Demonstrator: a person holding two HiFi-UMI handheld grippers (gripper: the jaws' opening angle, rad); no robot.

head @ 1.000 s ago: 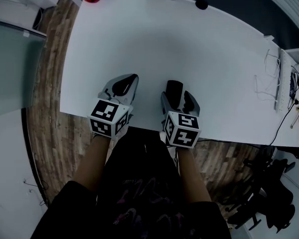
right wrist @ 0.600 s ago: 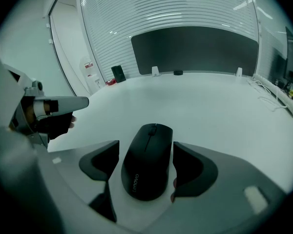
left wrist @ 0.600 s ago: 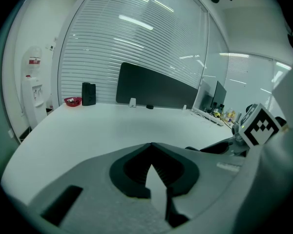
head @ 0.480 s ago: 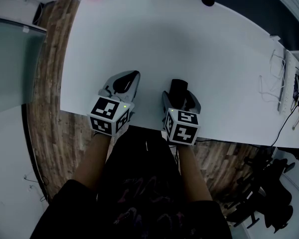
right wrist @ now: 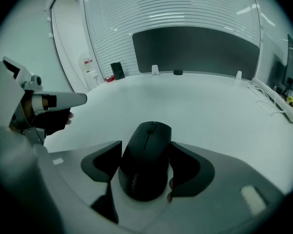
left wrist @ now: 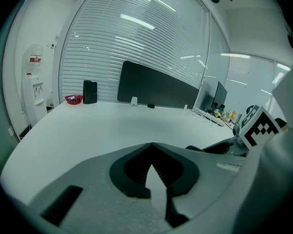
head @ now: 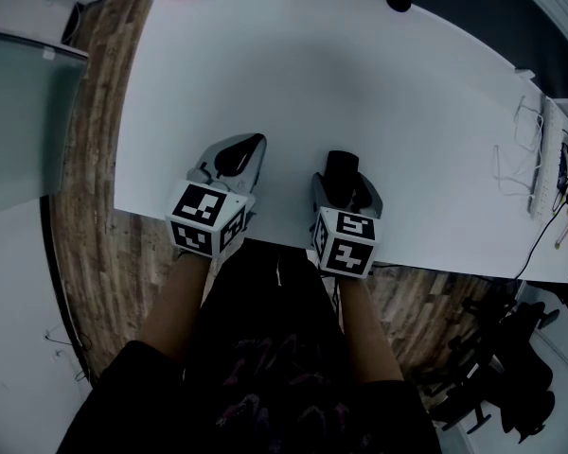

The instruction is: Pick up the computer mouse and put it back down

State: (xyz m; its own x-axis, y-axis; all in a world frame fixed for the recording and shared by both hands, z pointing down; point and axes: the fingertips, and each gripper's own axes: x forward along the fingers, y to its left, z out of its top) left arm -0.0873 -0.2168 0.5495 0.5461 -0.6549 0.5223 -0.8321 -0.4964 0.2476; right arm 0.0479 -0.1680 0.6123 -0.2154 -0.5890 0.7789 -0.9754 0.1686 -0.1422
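Mouse (right wrist: 145,160): black, at the near edge of the white worktop (head: 360,83), pinched by the right claw (head: 344,185), whose jaws have just been closing. Left claw (head: 237,159): jaws pressed together, empty, alongside.

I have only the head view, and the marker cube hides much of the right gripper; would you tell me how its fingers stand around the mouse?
Observer: The fingers of the right gripper have just been closing, with the computer mouse between them; they look pressed against both its sides.
Operator: Thank you. And the other one?
Observer: The left gripper is shut, with nothing between its fingers.
Operator: Which way does the mouse point?
Observer: Its scroll wheel faces away from the person.
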